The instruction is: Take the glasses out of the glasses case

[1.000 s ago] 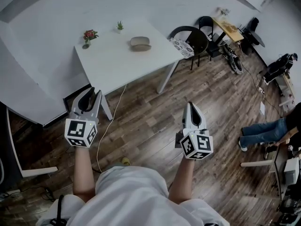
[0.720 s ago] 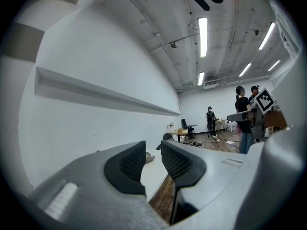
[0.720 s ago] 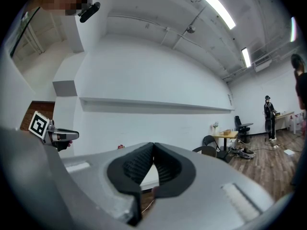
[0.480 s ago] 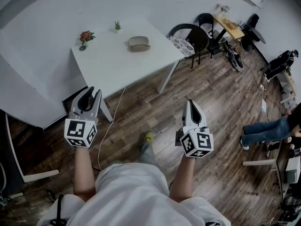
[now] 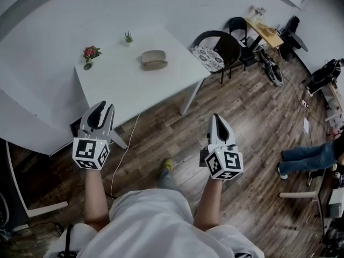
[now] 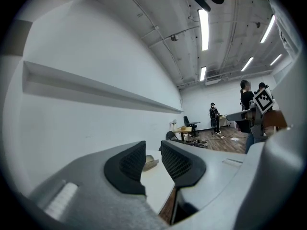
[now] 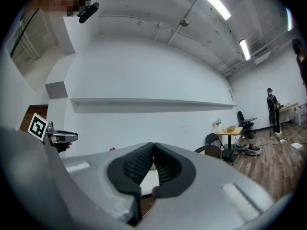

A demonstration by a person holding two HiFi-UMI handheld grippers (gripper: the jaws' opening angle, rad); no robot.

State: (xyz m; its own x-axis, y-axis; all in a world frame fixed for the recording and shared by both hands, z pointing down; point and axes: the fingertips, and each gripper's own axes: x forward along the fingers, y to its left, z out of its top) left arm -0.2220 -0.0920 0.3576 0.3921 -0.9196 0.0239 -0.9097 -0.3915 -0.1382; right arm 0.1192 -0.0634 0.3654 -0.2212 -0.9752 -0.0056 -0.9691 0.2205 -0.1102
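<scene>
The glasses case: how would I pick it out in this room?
Find the white table by the wall. Of three small things near its far edge, the glasses case is rightmost. It is a low, tan, closed shell; its neighbours are an upright red flower and green plant.

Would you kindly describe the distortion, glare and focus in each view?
Head view: fisheye bends the white rectangular table; even light, no glare. Left gripper view: dark round vignette, ceiling strip lights blown out. Right gripper view: same vignette and bright lights, mosaic patch top left.
</scene>
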